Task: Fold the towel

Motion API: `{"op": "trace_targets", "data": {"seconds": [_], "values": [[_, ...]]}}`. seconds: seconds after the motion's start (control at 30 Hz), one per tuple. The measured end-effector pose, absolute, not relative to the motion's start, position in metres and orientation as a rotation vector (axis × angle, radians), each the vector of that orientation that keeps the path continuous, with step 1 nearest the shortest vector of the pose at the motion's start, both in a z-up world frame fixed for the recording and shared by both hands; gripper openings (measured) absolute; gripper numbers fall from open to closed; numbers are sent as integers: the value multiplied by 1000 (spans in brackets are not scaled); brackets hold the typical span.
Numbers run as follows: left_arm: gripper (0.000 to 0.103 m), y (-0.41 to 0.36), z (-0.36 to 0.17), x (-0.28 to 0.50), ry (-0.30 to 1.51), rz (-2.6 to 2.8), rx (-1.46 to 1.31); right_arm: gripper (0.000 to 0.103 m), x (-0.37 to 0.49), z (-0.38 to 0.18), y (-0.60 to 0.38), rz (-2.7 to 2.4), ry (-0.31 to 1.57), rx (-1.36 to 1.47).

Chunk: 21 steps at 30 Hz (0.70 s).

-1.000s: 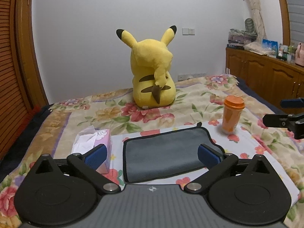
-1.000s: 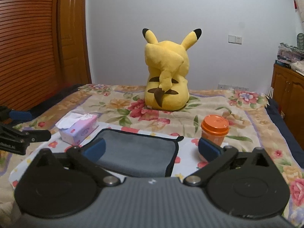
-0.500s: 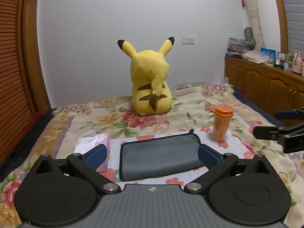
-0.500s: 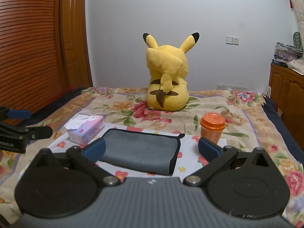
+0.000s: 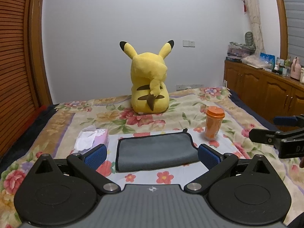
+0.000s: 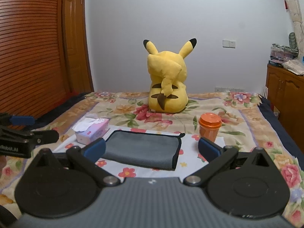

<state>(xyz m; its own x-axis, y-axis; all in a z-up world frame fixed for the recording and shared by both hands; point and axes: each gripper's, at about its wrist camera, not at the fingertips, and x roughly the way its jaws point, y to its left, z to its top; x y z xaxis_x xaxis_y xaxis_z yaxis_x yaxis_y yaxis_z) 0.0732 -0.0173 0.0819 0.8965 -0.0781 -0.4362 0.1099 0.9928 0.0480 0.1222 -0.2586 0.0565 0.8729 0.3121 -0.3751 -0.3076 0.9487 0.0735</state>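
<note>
A grey towel with black edging (image 5: 155,152) lies folded flat on a white floral cloth on the bed; it also shows in the right wrist view (image 6: 144,150). My left gripper (image 5: 152,156) is open and empty, held above and behind the towel's near edge. My right gripper (image 6: 151,149) is open and empty, also short of the towel. Each gripper shows at the edge of the other's view: the right gripper (image 5: 275,134) and the left gripper (image 6: 28,131).
A tissue box (image 5: 93,139) lies left of the towel and an orange lidded cup (image 5: 213,125) stands to its right. A yellow plush toy (image 5: 150,87) sits further back on the bed. A wooden cabinet (image 5: 266,91) lines the right wall.
Both grippers have pulled back and risen from the towel, so it looks smaller and farther. Both stay open and the towel has not moved.
</note>
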Motion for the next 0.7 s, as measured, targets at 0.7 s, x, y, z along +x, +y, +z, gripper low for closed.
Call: {"op": "trace_targets", "data": {"seconds": [0.7], "values": [[103, -6, 27, 42, 539, -72, 32, 103, 85, 26, -248, 320, 441, 3]]}}
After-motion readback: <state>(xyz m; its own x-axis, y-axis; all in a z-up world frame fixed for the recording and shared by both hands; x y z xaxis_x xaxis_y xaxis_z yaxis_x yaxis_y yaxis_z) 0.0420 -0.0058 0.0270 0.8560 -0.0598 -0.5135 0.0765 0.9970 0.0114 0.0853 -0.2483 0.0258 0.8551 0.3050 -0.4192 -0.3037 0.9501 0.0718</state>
